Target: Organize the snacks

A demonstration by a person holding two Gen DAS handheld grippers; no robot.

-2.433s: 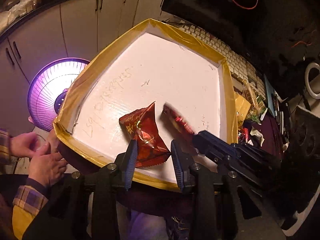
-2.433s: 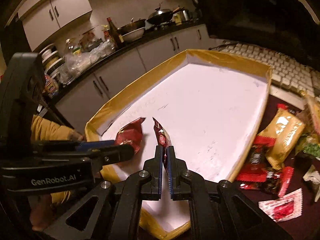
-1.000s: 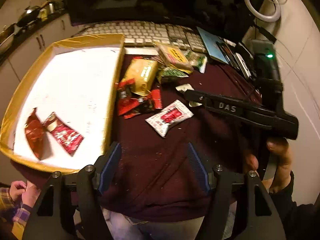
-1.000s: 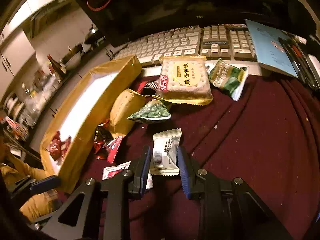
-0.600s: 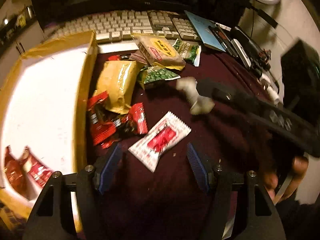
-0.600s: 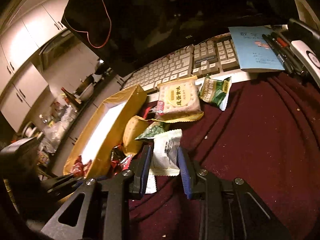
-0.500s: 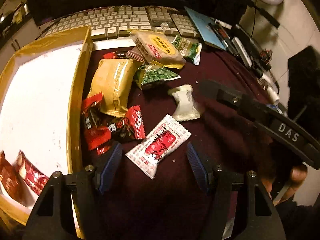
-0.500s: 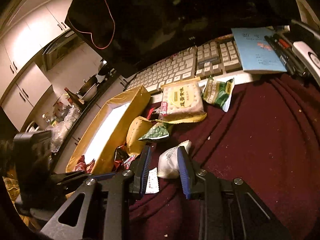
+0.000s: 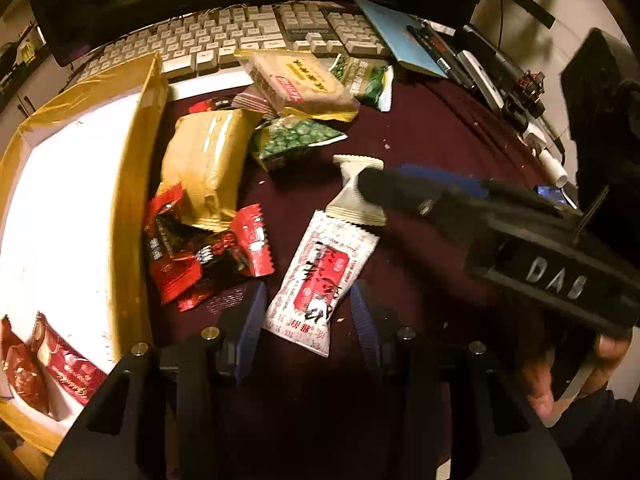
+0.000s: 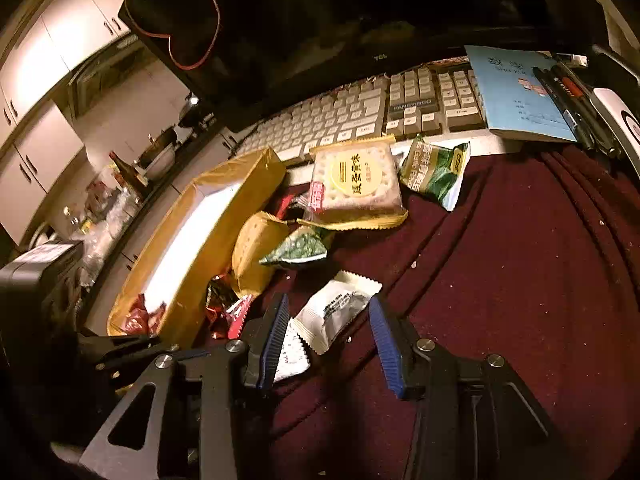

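Snacks: left tongs (image 9: 306,320) now closing around red-white packet (image 9: 320,276); right tongs (image 10: 328,336) opening, releasing white packet (image 10: 334,312).

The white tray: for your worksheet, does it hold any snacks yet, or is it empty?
Not empty: two red packets lie in the white tray's near corner.

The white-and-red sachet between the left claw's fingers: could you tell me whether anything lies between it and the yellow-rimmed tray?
Yes. The heap of red wrappers lies on the cloth between the white-and-red sachet and the tray's near wall. The left claw is closing around the sachet, so it would have to go over the heap and the wall.
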